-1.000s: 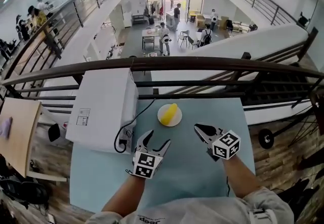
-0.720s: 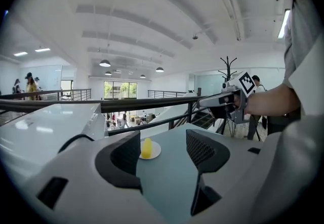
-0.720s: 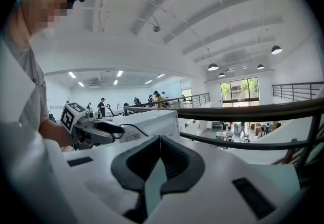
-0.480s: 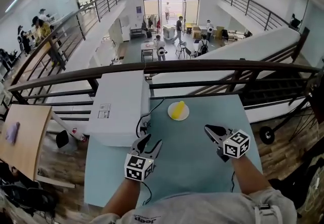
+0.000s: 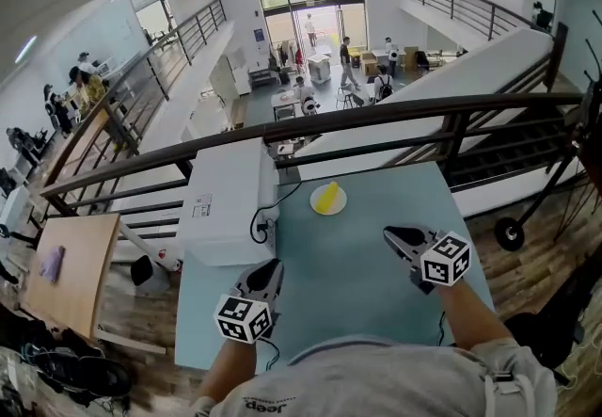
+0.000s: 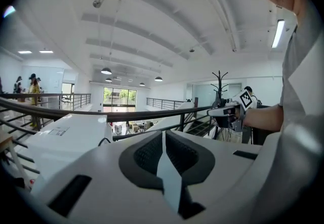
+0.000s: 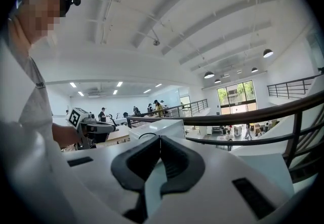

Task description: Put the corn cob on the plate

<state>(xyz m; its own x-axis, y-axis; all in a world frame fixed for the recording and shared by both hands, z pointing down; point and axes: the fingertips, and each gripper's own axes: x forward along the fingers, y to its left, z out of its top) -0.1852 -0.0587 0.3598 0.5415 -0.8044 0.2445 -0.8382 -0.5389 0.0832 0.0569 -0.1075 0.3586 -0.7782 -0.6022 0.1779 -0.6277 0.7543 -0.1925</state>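
Observation:
A yellow corn cob [image 5: 327,197] lies on a small white plate [image 5: 337,208] near the far edge of the teal table [image 5: 357,283]. My left gripper [image 5: 266,272] hovers over the near left of the table, well short of the plate. Its jaws are closing and meet with nothing between them, as the left gripper view [image 6: 163,139] shows. My right gripper [image 5: 393,236] hangs at the near right, also apart from the plate. In the right gripper view [image 7: 160,142] its pads are together and empty. Neither gripper view shows the plate.
A large white box [image 5: 230,199] with a black cable [image 5: 259,222] fills the table's left side. A dark railing [image 5: 376,119] runs just beyond the far edge, with an open hall below. A wooden table [image 5: 66,274] stands lower left.
The left gripper's jaws went from wide open to shut. Both grippers drew back from the plate toward the person and rose. The corn cob stayed on the plate.

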